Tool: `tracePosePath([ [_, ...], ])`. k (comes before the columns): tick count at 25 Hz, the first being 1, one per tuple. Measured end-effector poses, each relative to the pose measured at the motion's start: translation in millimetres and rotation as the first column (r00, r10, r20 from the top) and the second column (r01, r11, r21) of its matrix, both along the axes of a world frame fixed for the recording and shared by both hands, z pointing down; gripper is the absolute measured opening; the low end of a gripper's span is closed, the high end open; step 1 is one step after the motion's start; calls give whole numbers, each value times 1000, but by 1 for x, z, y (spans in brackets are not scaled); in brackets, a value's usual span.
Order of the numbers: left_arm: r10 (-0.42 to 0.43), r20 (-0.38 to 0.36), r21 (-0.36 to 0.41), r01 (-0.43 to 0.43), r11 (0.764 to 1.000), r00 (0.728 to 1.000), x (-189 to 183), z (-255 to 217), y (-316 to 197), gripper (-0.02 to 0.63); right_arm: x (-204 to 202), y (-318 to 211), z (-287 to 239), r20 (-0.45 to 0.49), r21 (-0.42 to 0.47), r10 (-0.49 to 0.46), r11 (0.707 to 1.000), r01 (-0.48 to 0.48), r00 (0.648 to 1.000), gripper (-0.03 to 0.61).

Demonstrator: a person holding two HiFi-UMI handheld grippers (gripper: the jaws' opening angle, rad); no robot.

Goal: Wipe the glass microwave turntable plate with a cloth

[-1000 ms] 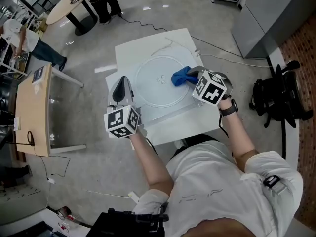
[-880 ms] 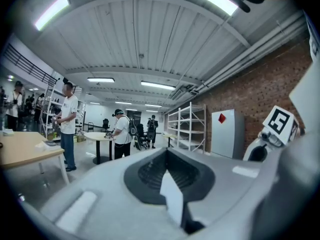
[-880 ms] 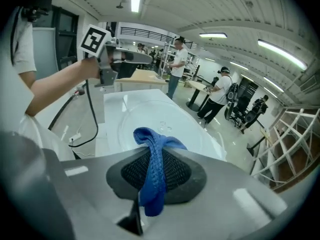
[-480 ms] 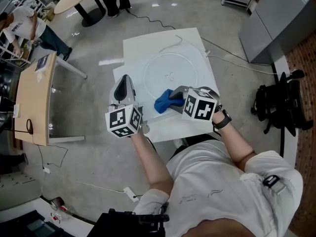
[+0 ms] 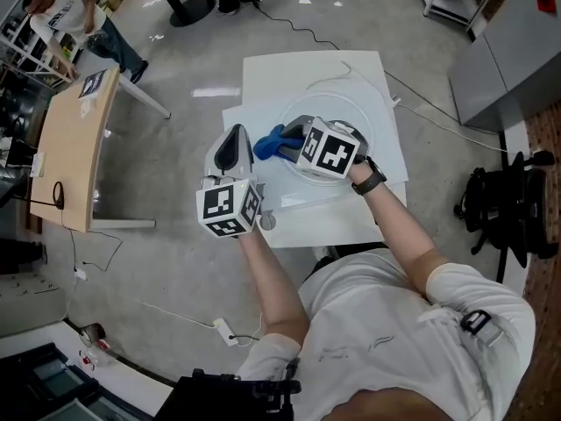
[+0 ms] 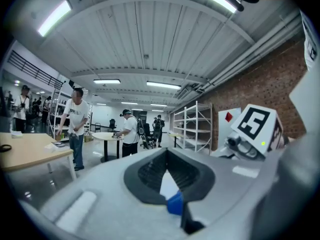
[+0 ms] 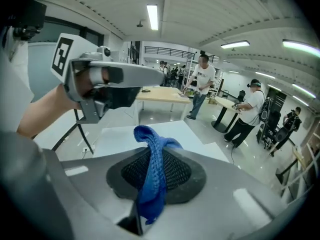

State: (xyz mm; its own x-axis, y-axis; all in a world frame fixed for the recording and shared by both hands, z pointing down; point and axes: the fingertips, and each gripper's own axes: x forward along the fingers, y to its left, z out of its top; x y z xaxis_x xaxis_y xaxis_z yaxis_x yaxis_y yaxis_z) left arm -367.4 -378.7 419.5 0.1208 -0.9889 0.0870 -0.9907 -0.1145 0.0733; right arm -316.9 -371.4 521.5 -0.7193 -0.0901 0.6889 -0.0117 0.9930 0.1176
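Note:
The clear glass turntable plate (image 5: 352,114) lies on a white table (image 5: 298,70). My right gripper (image 5: 293,135) reaches over the plate's left part and is shut on a blue cloth (image 5: 268,144), which hangs past the plate's left rim. In the right gripper view the cloth (image 7: 152,183) is pinched between the pads and droops forward. My left gripper (image 5: 237,132) is held at the table's left edge, just left of the cloth, jaws together with nothing between them. It shows in the right gripper view as the left gripper (image 7: 170,75). The cloth (image 6: 175,204) peeks behind its jaws.
A wooden desk (image 5: 74,143) stands to the left across a strip of floor. A black bag (image 5: 513,204) and a grey cabinet (image 5: 508,60) are on the right. People stand at a round table at the back. A cable (image 5: 421,103) runs along the floor past the table.
My right gripper has carried the cloth from the plate's right side, past its near edge, to its left side. The left gripper has stayed at the table's left edge.

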Motion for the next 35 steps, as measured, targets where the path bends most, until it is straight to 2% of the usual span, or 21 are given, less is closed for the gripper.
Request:
tracePosePath([
  [7,-6,-13,-13,5,1000,1000,-3,5,-9,3,4,-85,9,-14,62,147,987,-146,989,58],
  [14,36,-13,-14,-36,999,999,8,3,-25,3,65,-151,16,-47,75,345,937,-341,938,58],
  [19,70,-19,-3,-70,998,997,17,-4,-42,3,131,-158,16,-88,106,450,891,-441,889,60],
  [23,102,-22,-1,-102,995,995,35,-3,-54,3,172,-134,16,-97,93,487,873,-479,868,59],
  [29,136,-16,0,-136,991,991,60,-2,-61,3,210,-79,22,-124,20,465,884,-467,876,60],
  [35,126,-15,-6,-126,992,992,59,1,-57,3,205,-29,20,-145,-44,354,931,-363,924,58],
])
